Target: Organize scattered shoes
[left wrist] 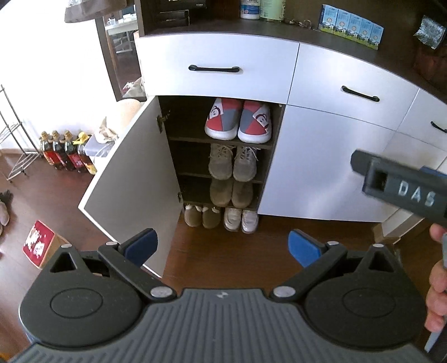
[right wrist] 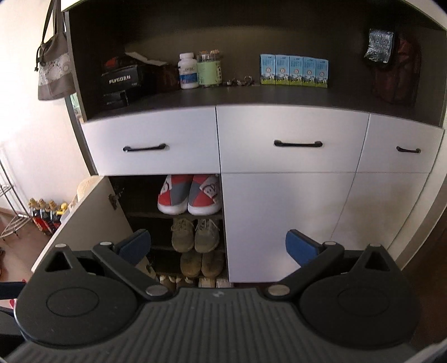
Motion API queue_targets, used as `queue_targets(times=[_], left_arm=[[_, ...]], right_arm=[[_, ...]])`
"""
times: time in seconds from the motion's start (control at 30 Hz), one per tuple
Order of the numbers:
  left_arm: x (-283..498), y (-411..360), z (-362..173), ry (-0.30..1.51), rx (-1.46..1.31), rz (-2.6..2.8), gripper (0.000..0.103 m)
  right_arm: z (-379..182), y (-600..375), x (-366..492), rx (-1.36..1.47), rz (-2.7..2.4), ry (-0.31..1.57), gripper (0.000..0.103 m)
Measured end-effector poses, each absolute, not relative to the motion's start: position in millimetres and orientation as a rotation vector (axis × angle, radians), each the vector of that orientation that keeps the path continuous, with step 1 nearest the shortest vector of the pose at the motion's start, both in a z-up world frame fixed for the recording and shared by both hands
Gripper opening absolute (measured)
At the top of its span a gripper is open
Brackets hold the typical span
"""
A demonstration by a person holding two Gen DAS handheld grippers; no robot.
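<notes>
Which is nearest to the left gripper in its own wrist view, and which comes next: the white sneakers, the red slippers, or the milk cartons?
From the left gripper:
1. White sneakers, cabinet bottom, floor level.
2. Red slippers, top shelf inside.
3. Milk cartons, open counter, upper right.

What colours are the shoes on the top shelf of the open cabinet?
The top-shelf shoes are red and grey with white soles and a cartoon face, clearest in the left wrist view.

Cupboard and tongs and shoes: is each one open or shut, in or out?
Cupboard door: swung open.
Left drawer: shut.
Middle drawer: shut.
Red slippers: paired on the top shelf.
White sneakers: paired at the bottom.
Left tongs: open, empty.
Right tongs: open, empty.
</notes>
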State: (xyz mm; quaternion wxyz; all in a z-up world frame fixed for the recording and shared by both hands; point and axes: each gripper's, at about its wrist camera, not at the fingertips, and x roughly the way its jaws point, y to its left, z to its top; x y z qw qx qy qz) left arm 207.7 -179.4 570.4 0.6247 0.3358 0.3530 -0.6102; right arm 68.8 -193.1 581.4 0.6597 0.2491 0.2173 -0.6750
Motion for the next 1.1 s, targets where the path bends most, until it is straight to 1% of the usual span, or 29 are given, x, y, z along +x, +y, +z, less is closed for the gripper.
queue_targets(times=[0.17,0.3,0.63,1.1], left_arm=[[205,-173,573,0.797,0.774,-1.391,0.101],[200,-168,574,0.764,0.781,-1.387,0.101],[204,-180,570,0.805,0.775,-1.305,0.101],[193,-201,579,0.764,0.759,-1.318,0.101]], right_arm=[[577,-179,67,0.557,-1.507,0.561,0.102],[575,-174,62,0.568,-1.497,0.574,0.102],[582,-184,54,0.533,-1.497,0.595,0.102],[591,-201,40,0.5,-1.511,0.595,0.102]])
